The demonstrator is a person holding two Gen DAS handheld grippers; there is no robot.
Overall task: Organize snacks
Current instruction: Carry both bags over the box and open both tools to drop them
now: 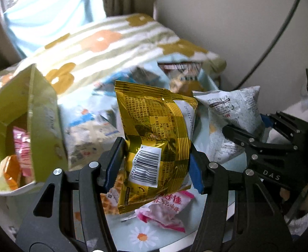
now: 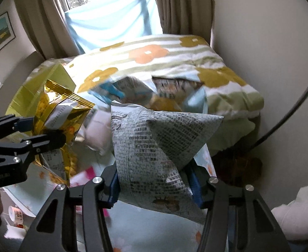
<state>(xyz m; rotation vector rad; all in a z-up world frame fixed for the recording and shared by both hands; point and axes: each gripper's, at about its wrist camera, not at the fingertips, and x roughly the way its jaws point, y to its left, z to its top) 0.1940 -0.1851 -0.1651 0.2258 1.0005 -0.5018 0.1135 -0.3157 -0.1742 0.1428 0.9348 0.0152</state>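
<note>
Barcode label (image 1: 147,163) on gold snack packet (image 1: 154,126).

left wrist: close, angled down | right wrist: same; both share floral blanket (image 1: 103,48)

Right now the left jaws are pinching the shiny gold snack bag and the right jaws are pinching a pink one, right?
Almost. The left gripper does pinch the gold snack bag, but the right gripper is shut on a pale grey-white bag covered in black print, not a pink one. The right wrist view shows it. The pink packets lie below, unheld.
</note>
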